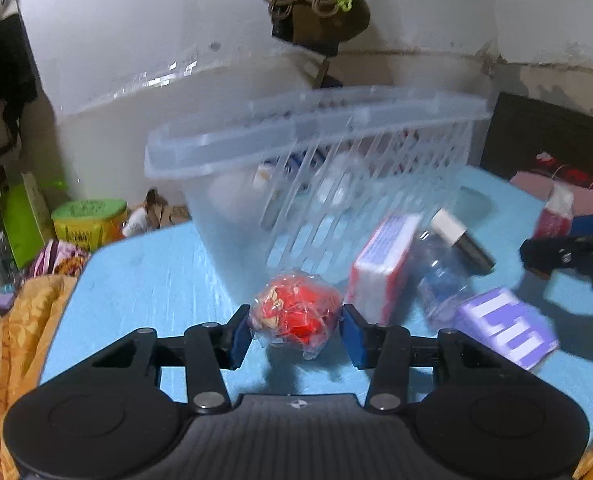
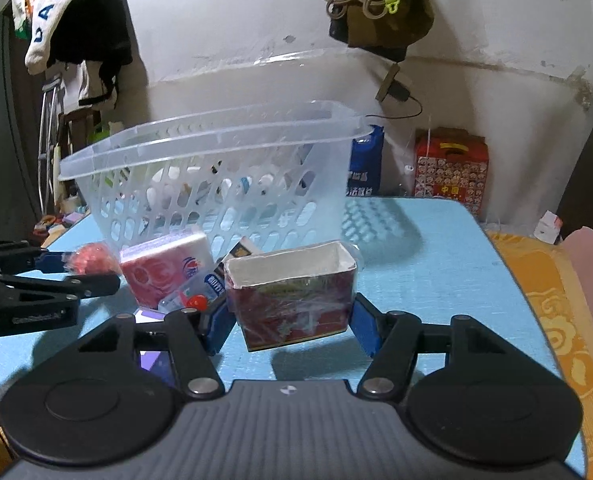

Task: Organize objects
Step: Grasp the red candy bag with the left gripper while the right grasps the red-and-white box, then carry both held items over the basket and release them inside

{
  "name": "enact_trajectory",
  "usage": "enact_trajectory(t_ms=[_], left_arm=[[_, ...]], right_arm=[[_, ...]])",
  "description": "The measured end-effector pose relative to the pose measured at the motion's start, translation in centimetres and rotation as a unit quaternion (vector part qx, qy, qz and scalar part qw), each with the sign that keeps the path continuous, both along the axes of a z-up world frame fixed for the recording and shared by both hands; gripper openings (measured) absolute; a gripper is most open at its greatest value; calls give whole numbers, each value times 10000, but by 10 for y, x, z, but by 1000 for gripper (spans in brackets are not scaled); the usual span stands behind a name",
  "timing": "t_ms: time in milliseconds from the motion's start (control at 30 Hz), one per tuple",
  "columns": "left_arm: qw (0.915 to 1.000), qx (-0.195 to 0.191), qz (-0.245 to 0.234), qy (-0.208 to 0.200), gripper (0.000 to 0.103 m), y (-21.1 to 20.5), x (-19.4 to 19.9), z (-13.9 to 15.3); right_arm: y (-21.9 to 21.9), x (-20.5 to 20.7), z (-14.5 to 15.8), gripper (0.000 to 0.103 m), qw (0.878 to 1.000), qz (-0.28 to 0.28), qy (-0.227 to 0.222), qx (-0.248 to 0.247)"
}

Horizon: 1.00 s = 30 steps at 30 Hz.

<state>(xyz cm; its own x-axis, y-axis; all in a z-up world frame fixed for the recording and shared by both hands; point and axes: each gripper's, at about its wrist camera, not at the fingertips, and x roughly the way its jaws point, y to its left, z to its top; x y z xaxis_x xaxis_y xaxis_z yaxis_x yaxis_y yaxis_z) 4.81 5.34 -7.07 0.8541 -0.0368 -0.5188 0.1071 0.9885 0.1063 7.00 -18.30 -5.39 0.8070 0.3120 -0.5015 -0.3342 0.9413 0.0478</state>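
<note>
My left gripper (image 1: 296,330) is shut on a red snack wrapped in clear plastic (image 1: 296,312), held above the blue table (image 1: 156,280) just in front of the clear slotted basket (image 1: 308,168). It also shows in the right wrist view (image 2: 76,270) with the red snack (image 2: 92,258). My right gripper (image 2: 292,326) is shut on a red open-topped box wrapped in plastic (image 2: 292,296), in front of the basket (image 2: 216,168). The basket holds several items, seen dimly through its wall.
On the table beside the basket lie a pink-and-white tissue pack (image 1: 384,264), a small clear bottle (image 1: 440,276), a white-capped dark tube (image 1: 462,240) and a purple box (image 1: 508,328). Orange bedding (image 2: 552,312) borders the table. A red carton (image 2: 450,168) stands by the wall.
</note>
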Motion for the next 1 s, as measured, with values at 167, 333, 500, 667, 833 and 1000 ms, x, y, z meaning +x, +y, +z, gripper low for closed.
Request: enact_trajectory(t_ms=[167, 333, 500, 667, 833, 1000], left_arm=[[9991, -73, -308, -272, 51, -21, -14, 20], [9966, -244, -589, -514, 51, -37, -26, 38], [9948, -371, -671, -670, 51, -36, -29, 49], [9937, -521, -594, -798, 51, -24, -33, 55], [9899, -814, -414, -1080, 51, 1, -35, 74], [9861, -1131, -72, -1218, 51, 25, -22, 102]], right_arm=[[-1, -1, 5, 64, 9999, -4, -54, 140], [-1, -5, 15, 64, 9994, 27, -244, 229], [0, -9, 23, 64, 9988, 23, -429, 224], [0, -11, 35, 64, 9974, 12, -620, 360], [1, -13, 48, 64, 9952, 66, -862, 451], [6, 2, 66, 64, 9933, 7, -1028, 523]])
